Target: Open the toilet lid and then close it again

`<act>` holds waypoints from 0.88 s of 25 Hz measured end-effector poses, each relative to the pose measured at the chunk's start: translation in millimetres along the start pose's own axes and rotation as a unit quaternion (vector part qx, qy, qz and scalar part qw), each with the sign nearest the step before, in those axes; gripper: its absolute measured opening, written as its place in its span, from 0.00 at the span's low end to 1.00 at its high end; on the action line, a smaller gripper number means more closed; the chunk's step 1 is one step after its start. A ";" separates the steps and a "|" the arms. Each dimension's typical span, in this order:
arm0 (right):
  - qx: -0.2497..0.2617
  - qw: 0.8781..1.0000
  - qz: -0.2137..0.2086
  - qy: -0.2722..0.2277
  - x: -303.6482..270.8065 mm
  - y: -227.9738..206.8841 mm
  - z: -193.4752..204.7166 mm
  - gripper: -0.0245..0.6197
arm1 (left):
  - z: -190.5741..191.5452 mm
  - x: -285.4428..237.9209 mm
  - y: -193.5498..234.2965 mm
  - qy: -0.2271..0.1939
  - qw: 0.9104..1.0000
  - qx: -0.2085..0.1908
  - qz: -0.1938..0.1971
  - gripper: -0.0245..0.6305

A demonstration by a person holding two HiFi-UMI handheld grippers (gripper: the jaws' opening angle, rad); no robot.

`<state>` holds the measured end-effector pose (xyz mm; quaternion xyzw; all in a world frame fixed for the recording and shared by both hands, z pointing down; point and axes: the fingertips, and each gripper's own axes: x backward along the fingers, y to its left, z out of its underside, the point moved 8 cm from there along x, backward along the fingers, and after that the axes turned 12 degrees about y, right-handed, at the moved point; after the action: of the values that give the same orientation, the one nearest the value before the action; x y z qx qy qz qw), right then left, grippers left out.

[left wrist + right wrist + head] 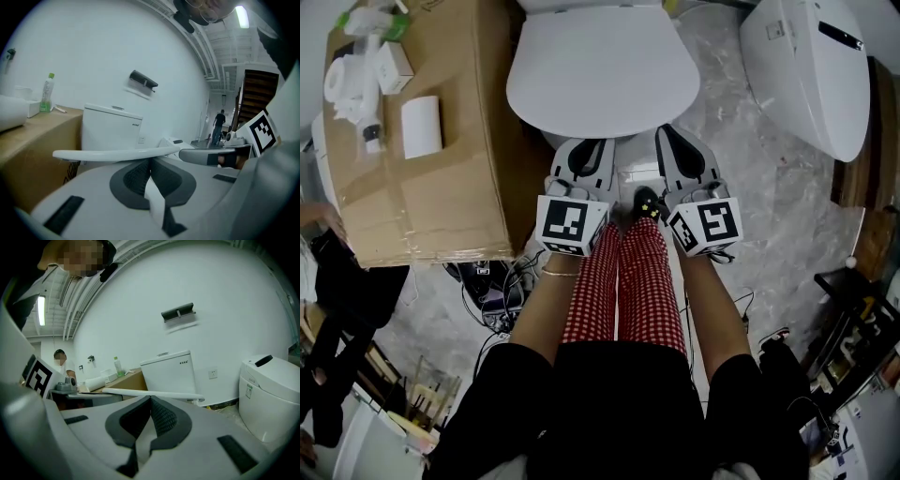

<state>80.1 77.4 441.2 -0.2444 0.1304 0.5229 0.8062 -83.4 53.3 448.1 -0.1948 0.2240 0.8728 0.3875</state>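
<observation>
The toilet lid (602,70) was seen lying flat and closed over the bowl, with the white tank (110,129) standing behind it against the wall. The left gripper (584,148) and the right gripper (675,141) were held side by side just in front of the lid's front edge, above a pair of red checked trousers (628,281). In the left gripper view the jaws of the left gripper (149,161) were pressed together tip to tip with nothing between them, and the lid (112,153) was seen edge-on just beyond the tips (whether it was touched could not be told). In the right gripper view the right gripper (151,399) was likewise closed and empty, the lid (150,393) stretching level past its tips. A cardboard box (422,169) stood to the left of the toilet, with a green bottle (46,92) on top of it, and a second toilet (811,70) stood to the right.
</observation>
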 end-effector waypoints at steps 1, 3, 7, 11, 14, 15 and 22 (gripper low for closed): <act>0.000 1.000 0.002 -0.002 0.1 0.0 -2.7 0.07 | -2.5 0.3 -0.3 -0.002 1.000 0.003 0.002 0.05; 0.000 1.000 0.006 -0.004 -0.3 0.3 -6.5 0.07 | -7.7 0.8 0.1 -0.007 1.000 0.008 0.006 0.05; -0.005 1.000 0.014 -0.012 -1.8 0.2 -14.5 0.07 | -17.5 0.4 2.7 -0.011 1.000 0.005 0.016 0.04; -0.004 0.999 0.023 -0.023 -4.0 -0.5 -24.4 0.07 | -28.4 1.7 5.1 -0.018 1.000 -0.006 0.023 0.05; -0.001 0.999 0.024 -0.028 -6.8 0.5 -30.3 0.07 | -36.7 4.7 7.7 -0.018 0.999 -0.022 0.025 0.05; 0.001 0.999 0.025 -0.029 -7.3 0.8 -32.6 0.07 | -39.3 5.2 8.3 -0.019 0.999 -0.023 0.027 0.04; 0.002 0.998 0.025 -0.051 -9.8 -3.6 -47.3 0.07 | -56.7 2.4 9.7 -0.028 0.998 -0.045 0.032 0.05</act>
<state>81.4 43.5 406.7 -0.2128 0.0960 0.5542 0.7990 -82.8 18.2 402.5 -0.1801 0.1793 0.8990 0.3566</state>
